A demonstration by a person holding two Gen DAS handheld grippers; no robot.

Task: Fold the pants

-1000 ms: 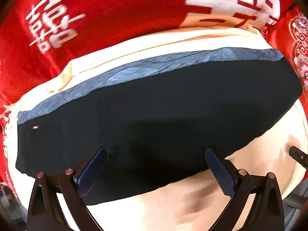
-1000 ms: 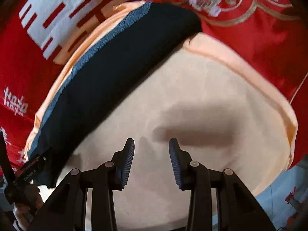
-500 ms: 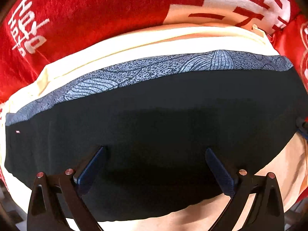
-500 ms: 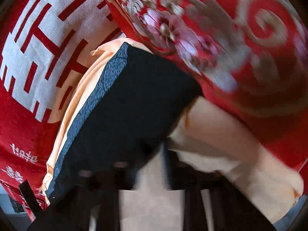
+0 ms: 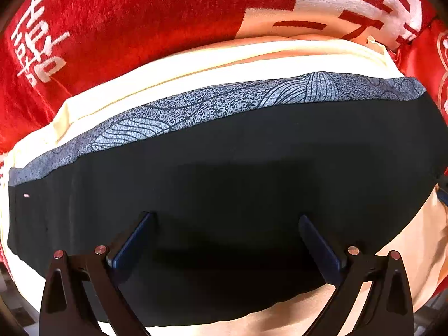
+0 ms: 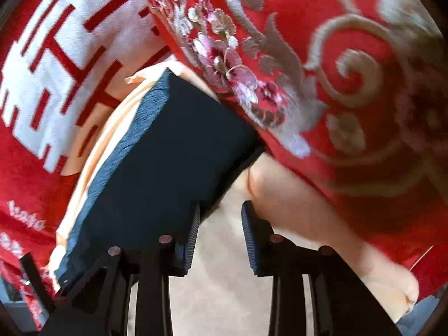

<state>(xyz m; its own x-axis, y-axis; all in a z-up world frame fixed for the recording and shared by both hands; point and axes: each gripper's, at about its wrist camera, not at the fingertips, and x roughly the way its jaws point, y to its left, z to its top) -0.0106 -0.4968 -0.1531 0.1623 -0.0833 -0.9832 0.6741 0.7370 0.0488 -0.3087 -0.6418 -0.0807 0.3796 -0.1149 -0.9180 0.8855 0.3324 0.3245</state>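
The dark navy pants (image 5: 224, 173) lie folded flat on a cream cloth (image 5: 196, 75), with a grey patterned band (image 5: 224, 100) along the far edge. My left gripper (image 5: 226, 224) is open wide, low over the near part of the pants, holding nothing. In the right wrist view the pants (image 6: 156, 168) show as a dark block running up and left. My right gripper (image 6: 219, 218) is partly open and empty, right at the pants' near right corner, with its left finger at the edge.
A red blanket with white characters (image 5: 112, 14) lies behind the cream cloth. A red embroidered cushion with flowers and gold scrolls (image 6: 322, 70) lies close on the right, overlapping the cloth's (image 6: 294, 196) right side.
My left gripper moved forward over the pants, then eased back slightly. My right gripper swung from the bare cream cloth up to the pants' right corner, keeping its narrow opening.
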